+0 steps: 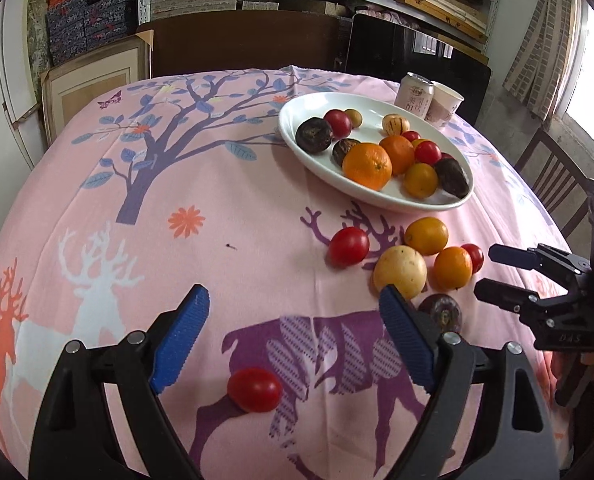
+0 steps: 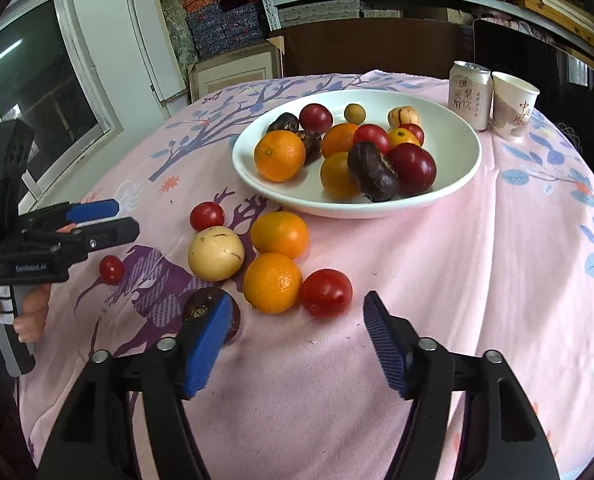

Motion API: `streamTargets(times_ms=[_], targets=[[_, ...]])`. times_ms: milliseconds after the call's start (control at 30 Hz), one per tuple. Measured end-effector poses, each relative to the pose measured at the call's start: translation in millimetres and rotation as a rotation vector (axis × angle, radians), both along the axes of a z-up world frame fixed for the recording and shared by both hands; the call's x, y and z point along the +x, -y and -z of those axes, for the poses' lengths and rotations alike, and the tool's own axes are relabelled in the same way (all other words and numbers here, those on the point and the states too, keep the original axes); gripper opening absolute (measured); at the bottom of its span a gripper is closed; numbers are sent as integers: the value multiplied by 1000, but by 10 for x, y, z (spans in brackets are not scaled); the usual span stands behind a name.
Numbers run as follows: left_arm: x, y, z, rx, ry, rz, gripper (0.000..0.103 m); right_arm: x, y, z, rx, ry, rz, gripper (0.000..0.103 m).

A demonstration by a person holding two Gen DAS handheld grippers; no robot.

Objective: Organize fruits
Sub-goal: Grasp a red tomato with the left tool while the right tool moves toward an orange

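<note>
In the left wrist view, the left gripper (image 1: 293,334) hangs released over the counter (image 1: 237,208), a small tomato (image 1: 255,389) between its fingers, untouched; closing on it seems next. In the right wrist view, the right gripper (image 2: 297,338) is released and empty, a red tomato (image 2: 326,293) at 12 o'clock, the plate (image 2: 453,188) beyond.

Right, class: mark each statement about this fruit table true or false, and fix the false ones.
1. The white plate holds several fruits. True.
2. The can lies on its side. False: it stands upright beside the paper cup.
3. The left claw grips a tomato. False: it is open and empty; a small tomato lies on the cloth below it.
4. Loose fruit lies on the tablecloth. True.
5. The right claw is open. True.
</note>
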State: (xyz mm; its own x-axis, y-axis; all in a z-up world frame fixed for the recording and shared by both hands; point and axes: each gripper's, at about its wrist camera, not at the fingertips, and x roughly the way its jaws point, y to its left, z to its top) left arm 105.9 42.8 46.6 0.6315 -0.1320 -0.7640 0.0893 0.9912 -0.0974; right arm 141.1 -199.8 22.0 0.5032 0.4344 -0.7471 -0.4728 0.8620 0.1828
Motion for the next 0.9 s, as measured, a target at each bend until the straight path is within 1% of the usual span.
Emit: streamTargets(times_ms=[167, 267, 333, 367, 433, 533, 700, 833, 900], targets=[[-94, -125, 38, -10, -4, -16, 85, 126, -30, 139, 2, -47, 14, 75], [-151, -218, 24, -22, 2, -33, 85, 150, -106, 146, -12, -31, -1, 75], [-184, -264, 9, -28, 6, -38, 85, 159, -182, 137, -38, -13, -11, 75], [-202, -286, 10, -29, 4, -41, 85, 163, -220, 136, -57, -9, -16, 74], [-236, -315, 20, -29, 1, -44, 85, 135, -287, 121, -91, 5, -32, 66], [-289, -318, 61, -15, -7, -34, 85, 42, -341, 96, -135, 42, -45, 65], [-374, -300, 135, 13, -19, -14, 85, -84, -349, 94, -150, 45, -67, 65], [-389, -292, 157, 20, -26, -13, 85, -75, -333, 97, -131, 37, -57, 65], [-389, -294, 142, 20, -21, -10, 85, -84, -338, 87, -137, 46, -58, 65]])
